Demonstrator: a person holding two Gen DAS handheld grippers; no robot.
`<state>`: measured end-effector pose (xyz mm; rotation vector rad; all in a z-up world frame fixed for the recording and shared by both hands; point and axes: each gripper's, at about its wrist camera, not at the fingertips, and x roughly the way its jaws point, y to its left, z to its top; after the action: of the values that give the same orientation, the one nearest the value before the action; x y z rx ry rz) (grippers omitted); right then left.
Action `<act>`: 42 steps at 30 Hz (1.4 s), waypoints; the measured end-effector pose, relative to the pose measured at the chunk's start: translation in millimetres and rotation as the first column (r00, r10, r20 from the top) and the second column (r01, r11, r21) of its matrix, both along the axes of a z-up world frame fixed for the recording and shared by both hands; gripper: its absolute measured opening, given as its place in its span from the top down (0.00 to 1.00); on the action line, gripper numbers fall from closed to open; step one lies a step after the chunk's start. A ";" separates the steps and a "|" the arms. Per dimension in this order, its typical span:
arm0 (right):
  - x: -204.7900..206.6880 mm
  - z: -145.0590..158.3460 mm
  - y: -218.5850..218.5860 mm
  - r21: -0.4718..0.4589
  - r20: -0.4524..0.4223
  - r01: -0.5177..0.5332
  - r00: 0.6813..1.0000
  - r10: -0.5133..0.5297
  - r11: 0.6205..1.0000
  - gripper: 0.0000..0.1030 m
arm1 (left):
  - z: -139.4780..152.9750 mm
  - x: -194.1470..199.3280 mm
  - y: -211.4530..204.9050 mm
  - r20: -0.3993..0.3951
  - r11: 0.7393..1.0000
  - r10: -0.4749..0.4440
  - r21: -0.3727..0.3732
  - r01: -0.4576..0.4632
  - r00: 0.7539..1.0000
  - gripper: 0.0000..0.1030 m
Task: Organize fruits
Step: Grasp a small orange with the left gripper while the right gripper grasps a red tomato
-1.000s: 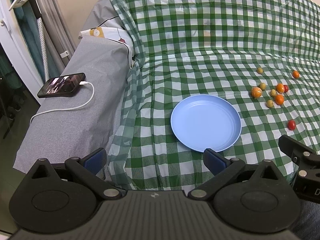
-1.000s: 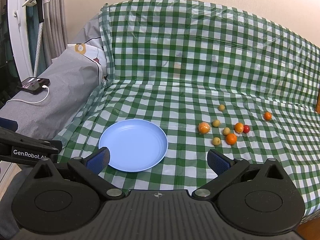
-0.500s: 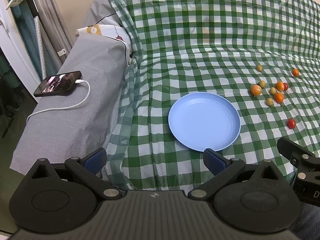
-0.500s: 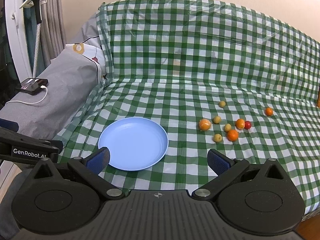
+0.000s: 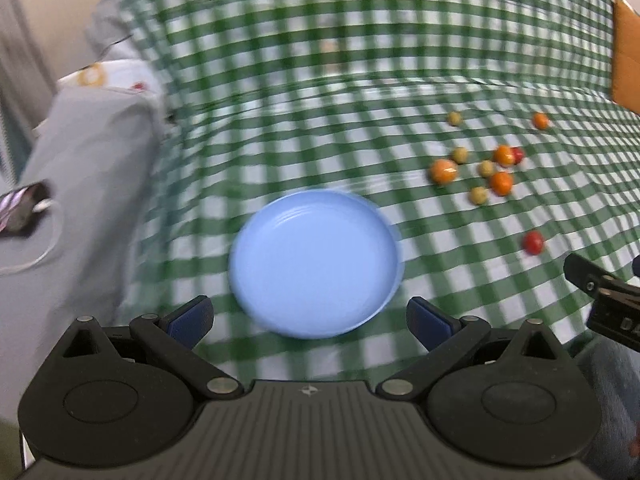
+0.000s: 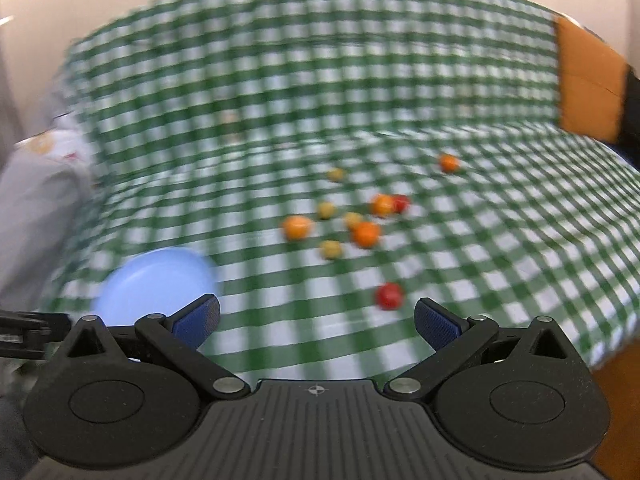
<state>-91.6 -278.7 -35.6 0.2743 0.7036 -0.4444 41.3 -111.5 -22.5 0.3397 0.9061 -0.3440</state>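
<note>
A light blue plate (image 5: 316,264) lies on the green checked cloth (image 5: 360,92), just ahead of my open, empty left gripper (image 5: 310,318). Several small orange, yellow and red fruits lie scattered to its right, among them a big orange one (image 5: 443,171) and a lone red one (image 5: 533,243). In the right wrist view the plate (image 6: 154,288) is at lower left and the lone red fruit (image 6: 389,296) lies just ahead of my open, empty right gripper (image 6: 318,322). The fruit cluster (image 6: 366,234) is farther off. Both views are blurred.
A grey covered block (image 5: 72,184) with a phone (image 5: 20,212) and white cable stands left of the cloth. An orange-brown panel (image 6: 588,84) stands at the far right. The right gripper's tip (image 5: 600,284) shows at the left view's right edge.
Both grippers have swung to the right and moved closer to the cloth. The plate has shifted left in both views, and the lone red fruit now lies near the right gripper.
</note>
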 end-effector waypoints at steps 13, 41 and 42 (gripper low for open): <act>65.4 -109.9 -101.5 0.052 -0.043 -0.006 0.999 0.008 0.999 0.00 | -78.9 105.4 -164.1 -0.018 0.984 -0.180 0.014 0.180 0.984 0.00; 82.1 -163.9 -104.6 -0.066 -0.058 -0.047 0.997 0.043 0.997 0.67 | -152.9 185.7 -224.7 -0.097 0.966 -0.249 -0.090 0.241 0.964 0.59; 82.4 -163.7 -106.1 -0.064 -0.056 -0.042 0.998 0.038 0.997 0.71 | -151.4 184.3 -223.4 -0.097 0.968 -0.244 -0.089 0.236 0.965 0.59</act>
<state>-9.2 -384.8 -199.3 0.1864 0.7453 -0.4371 225.6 -334.9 -173.9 0.3633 0.9559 -0.6246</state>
